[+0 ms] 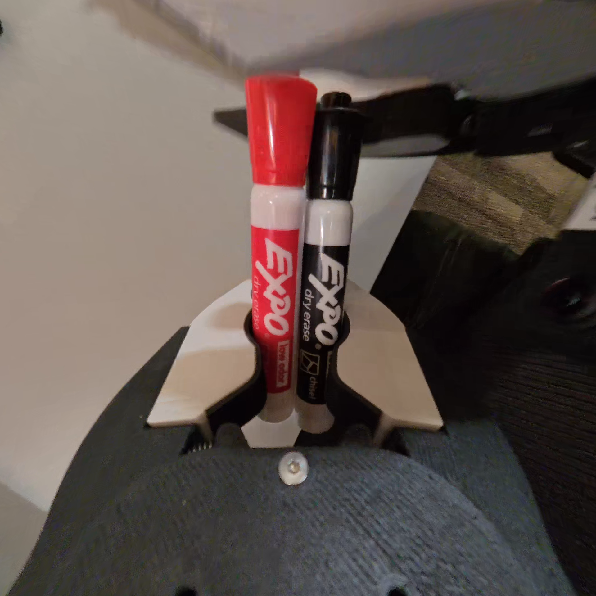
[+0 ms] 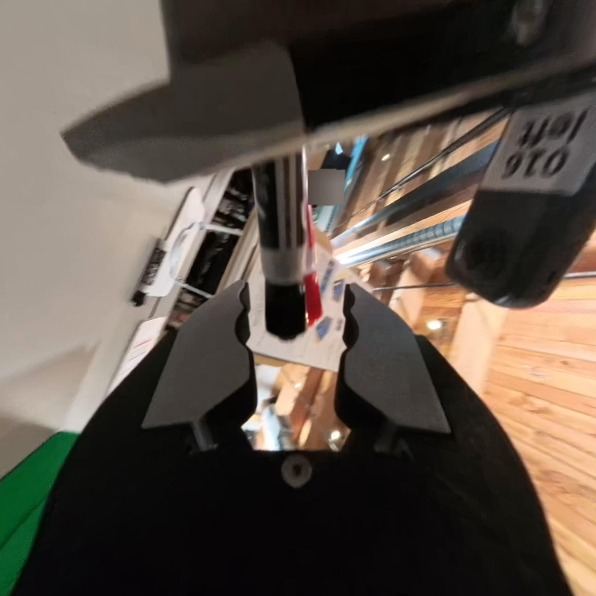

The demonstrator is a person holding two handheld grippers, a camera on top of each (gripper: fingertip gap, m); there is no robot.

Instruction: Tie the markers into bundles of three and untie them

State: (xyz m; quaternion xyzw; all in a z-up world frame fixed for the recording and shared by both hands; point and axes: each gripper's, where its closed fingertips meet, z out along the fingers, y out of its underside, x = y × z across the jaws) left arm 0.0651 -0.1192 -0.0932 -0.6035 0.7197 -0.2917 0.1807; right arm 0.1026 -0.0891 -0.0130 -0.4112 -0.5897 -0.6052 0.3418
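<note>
Red marker and black marker stand side by side at frame centre, pinched by left gripper. Right gripper spread wide, black cap between its tips, not gripped. No third marker or tie visible; bundling barely begun.

Looks like work room or office w/ open ceiling. Wood beams and planks, shiny metal pipes, small round lights, plain pale wall. Whiteboard markers fit office too. Rest too blurry.
</note>
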